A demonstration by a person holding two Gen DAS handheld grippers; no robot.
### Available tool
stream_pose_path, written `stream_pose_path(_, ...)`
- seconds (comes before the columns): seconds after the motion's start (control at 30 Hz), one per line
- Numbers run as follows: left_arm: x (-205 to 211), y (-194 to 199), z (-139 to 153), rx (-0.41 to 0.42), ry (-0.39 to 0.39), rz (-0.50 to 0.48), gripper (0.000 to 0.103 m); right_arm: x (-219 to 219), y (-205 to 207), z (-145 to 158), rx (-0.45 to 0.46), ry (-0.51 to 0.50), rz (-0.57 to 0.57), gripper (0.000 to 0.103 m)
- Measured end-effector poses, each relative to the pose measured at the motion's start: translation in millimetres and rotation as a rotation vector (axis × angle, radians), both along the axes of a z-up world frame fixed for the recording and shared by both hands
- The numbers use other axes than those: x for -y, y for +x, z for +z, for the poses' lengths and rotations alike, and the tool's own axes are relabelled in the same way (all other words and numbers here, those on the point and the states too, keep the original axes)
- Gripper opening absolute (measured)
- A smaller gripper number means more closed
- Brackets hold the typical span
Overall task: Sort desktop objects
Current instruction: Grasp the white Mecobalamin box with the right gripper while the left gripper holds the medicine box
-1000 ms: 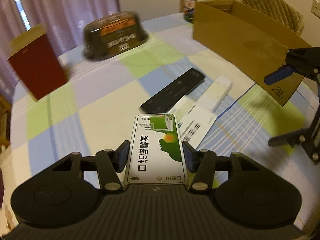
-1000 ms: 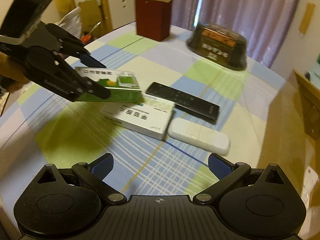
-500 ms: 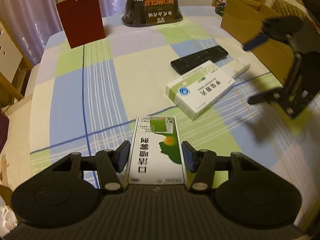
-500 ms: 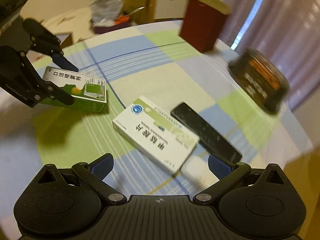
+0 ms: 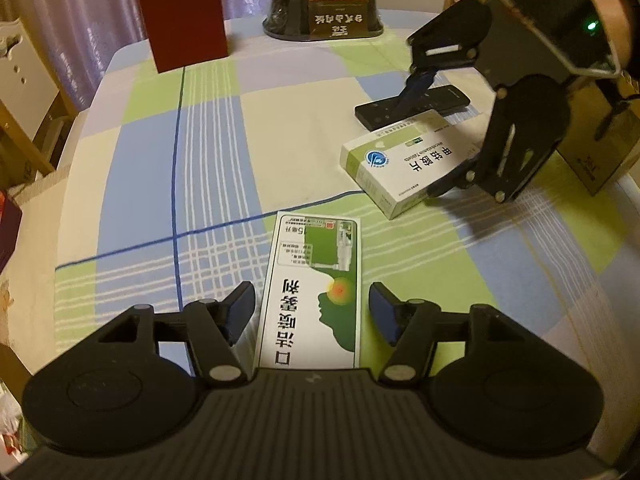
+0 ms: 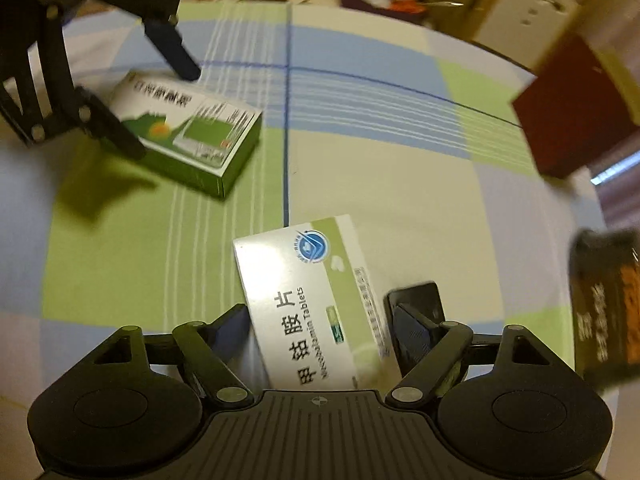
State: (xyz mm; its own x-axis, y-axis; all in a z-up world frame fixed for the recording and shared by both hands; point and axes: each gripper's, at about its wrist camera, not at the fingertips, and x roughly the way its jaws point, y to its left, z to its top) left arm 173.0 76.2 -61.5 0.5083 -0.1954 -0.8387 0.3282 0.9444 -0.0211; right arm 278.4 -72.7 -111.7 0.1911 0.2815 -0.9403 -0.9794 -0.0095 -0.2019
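Your left hand-held gripper (image 5: 312, 308) is spread apart: the green spray box (image 5: 316, 296) lies flat on the desk (image 5: 160, 184) between the pads, gaps on both sides. Your right hand-held gripper (image 6: 320, 332) straddles the white tablet box (image 6: 316, 300), fingers apart and close to its sides; contact unclear through the blur. Black remote (image 5: 412, 106) sits just beyond that box at 1 o'clock from the left camera. Red box (image 5: 182, 14) at 11, dark HONGLU container (image 5: 324, 10) at 12.
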Motion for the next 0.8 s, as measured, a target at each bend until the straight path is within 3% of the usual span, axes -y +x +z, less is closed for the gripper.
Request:
stream_pose_path(0.07,-1.0,-1.0,-0.6,-0.001,-0.007,0.009,0.058,-3.0,6.0,-7.5,-0.021,-0.020,0.020,0.082)
stream_pose_path(0.1,-1.4,-1.4,-0.7,0.000,-0.010,0.011,0.058,-3.2,9.7,-8.5,-0.039,-0.018,0.009,0.077)
stream_pose_path(0.23,-1.7,-1.5,-0.9,0.002,-0.023,0.010,0.058,-1.1,16.5,-9.2,-0.082,-0.030,-0.077,0.075)
stream_pose_path(0.43,5.2,1.8,-4.0,0.001,0.013,-0.038,0.058,13.5,1.3,-8.3,-0.189,-0.006,-0.321,0.075)
stream_pose_path(0.8,12.8,13.2,-18.3,-0.064,0.090,-0.120,0.058,44.9,-40.9,-17.2,-0.210,0.064,-0.490,0.074)
